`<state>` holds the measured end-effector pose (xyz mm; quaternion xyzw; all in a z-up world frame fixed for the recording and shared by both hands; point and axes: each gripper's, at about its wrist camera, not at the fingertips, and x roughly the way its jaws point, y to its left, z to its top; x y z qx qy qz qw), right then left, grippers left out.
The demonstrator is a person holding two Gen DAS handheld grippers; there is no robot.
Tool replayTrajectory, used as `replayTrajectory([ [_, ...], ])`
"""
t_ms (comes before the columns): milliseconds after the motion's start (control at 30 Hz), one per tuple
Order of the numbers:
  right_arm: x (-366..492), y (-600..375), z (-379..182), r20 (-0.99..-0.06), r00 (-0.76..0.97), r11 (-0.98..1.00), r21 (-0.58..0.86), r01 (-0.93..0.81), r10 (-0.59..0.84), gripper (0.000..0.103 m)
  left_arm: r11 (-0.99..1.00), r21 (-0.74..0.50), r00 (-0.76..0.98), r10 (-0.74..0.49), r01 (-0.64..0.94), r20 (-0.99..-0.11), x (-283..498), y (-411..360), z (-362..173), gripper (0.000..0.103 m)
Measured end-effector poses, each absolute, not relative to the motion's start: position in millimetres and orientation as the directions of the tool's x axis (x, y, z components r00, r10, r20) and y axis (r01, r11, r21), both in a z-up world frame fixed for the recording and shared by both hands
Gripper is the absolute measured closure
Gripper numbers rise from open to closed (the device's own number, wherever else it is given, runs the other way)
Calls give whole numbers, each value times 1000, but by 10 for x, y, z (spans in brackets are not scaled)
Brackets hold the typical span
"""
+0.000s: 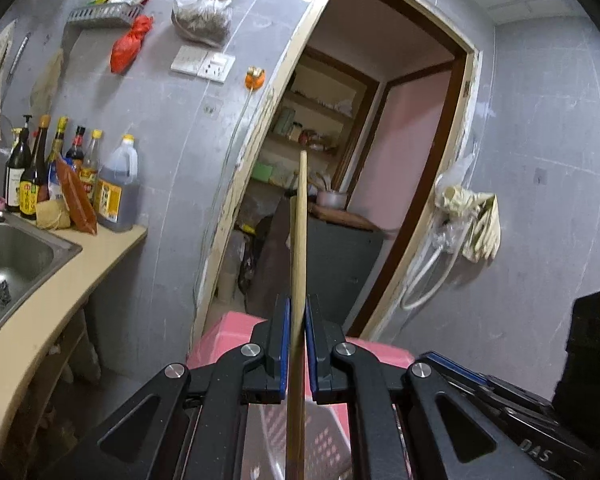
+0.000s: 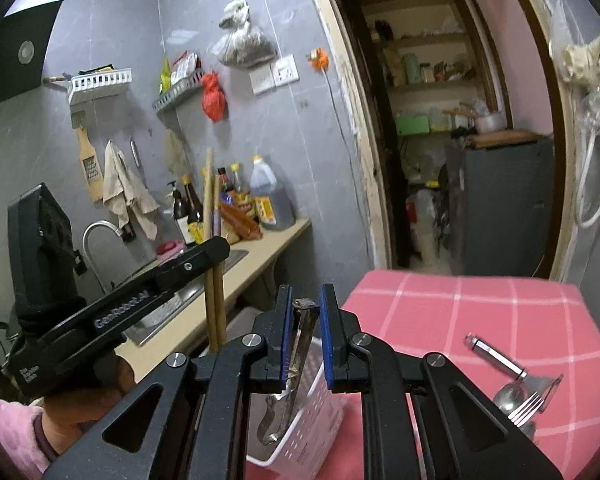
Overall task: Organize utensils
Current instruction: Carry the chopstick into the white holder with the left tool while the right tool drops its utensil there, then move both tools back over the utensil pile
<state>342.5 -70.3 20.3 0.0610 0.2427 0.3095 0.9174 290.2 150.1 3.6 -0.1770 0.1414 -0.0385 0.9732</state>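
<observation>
Left wrist view: chopsticks (image 1: 299,240) are pinched upright by left tool (image 1: 298,344).
Right wrist view: a metal utensil (image 2: 296,364) is pinched by right tool (image 2: 306,320), above white basket (image 2: 316,412).
Surface (image 2: 480,320): fork (image 2: 526,408) and spoon (image 2: 508,396) are laid together.

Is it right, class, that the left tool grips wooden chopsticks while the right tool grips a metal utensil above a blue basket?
Not quite. The basket is white, not blue, as the right wrist view shows. The left tool does grip chopsticks, and the right tool a metal utensil.
</observation>
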Motion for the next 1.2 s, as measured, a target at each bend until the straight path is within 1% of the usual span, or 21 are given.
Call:
replayTrajectory([
  [233, 3432, -705, 10, -440, 647, 782, 312, -540, 623, 90, 933, -360, 930, -156, 29, -331, 2817, 1544, -33, 95],
  [367, 3425, -744, -52, -440, 636, 774, 342, -533, 633, 89, 925, -378, 922, -163, 19, -351, 2778, 1586, -41, 93],
  [400, 3422, -762, -58, -439, 638, 774, 349, -528, 633, 88, 925, -381, 923, -162, 18, -349, 2762, 1591, -31, 89],
  [433, 3417, -788, -58, -436, 642, 776, 357, -520, 631, 85, 924, -381, 924, -159, 15, -349, 2752, 1594, -20, 83],
  [500, 3397, -850, -37, -426, 660, 785, 365, -500, 619, 80, 920, -391, 928, -156, 12, -339, 2715, 1605, 7, 75],
  [567, 3363, -948, -9, -415, 687, 801, 368, -472, 596, 70, 919, -394, 930, -153, 10, -334, 2695, 1605, 29, 71],
  [600, 3335, -1008, 8, -407, 705, 811, 367, -456, 581, 68, 922, -388, 930, -146, 4, -336, 2682, 1589, 46, 68],
  [667, 3287, -1124, 51, -395, 738, 832, 357, -425, 547, 56, 927, -375, 933, -138, 3, -333, 2661, 1550, 70, 61],
  [700, 3257, -1197, 77, -387, 758, 845, 347, -408, 525, 54, 934, -357, 936, -126, 1, -328, 2634, 1500, 94, 53],
  [733, 3235, -1258, 106, -382, 772, 854, 339, -395, 508, 49, 940, -341, 939, -116, -1, -322, 2608, 1455, 109, 43],
  [767, 3198, -1337, 135, -374, 791, 867, 325, -378, 485, 43, 944, -330, 942, -109, -2, -317, 2588, 1425, 123, 37],
  [800, 3164, -1417, 164, -366, 807, 878, 313, -362, 463, 39, 949, -315, 946, -98, -5, -310, 2563, 1373, 140, 27],
  [833, 3138, -1484, 209, -360, 819, 886, 305, -350, 448, 34, 956, -294, 950, -84, -8, -301, 2527, 1295, 157, 20],
  [867, 3093, -1567, 224, -354, 833, 896, 292, -335, 426, 28, 958, -286, 952, -79, -10, -296, 2509, 1264, 167, 17],
  [900, 3071, -1619, 265, -350, 841, 903, 284, -324, 412, 25, 962, -272, 954, -70, -12, -290, 2488, 1207, 177, 12],
  [933, 3031, -1690, 289, -345, 852, 911, 272, -311, 394, 18, 967, -254, 956, -58, -17, -286, 2464, 1134, 187, 6],
  [967, 2985, -1765, 308, -340, 862, 919, 258, -298, 375, 10, 971, -237, 958, -46, -24, -283, 2446, 1075, 195, 3],
  [1000, 2950, -1826, 333, -336, 871, 926, 247, -285, 358, 6, 975, -221, 961, -30, -33, -276, 2420, 1010, 201, 0],
  [1033, 2894, -1909, 338, -331, 882, 935, 230, -269, 335, 1, 978, -203, 965, -17, -38, -262, 2385, 933, 204, 0],
  [1100, 2833, -2011, 377, -331, 890, 944, 213, -252, 312, 1, 984, -173, 969, -8, -36, -245, 2331, 786, 209, 0],
  [1200, 2728, -2170, 377, -336, 902, 959, 175, -223, 271, 1, 989, -145, 970, -11, -25, -245, 2293, 607, 199, 0],
])
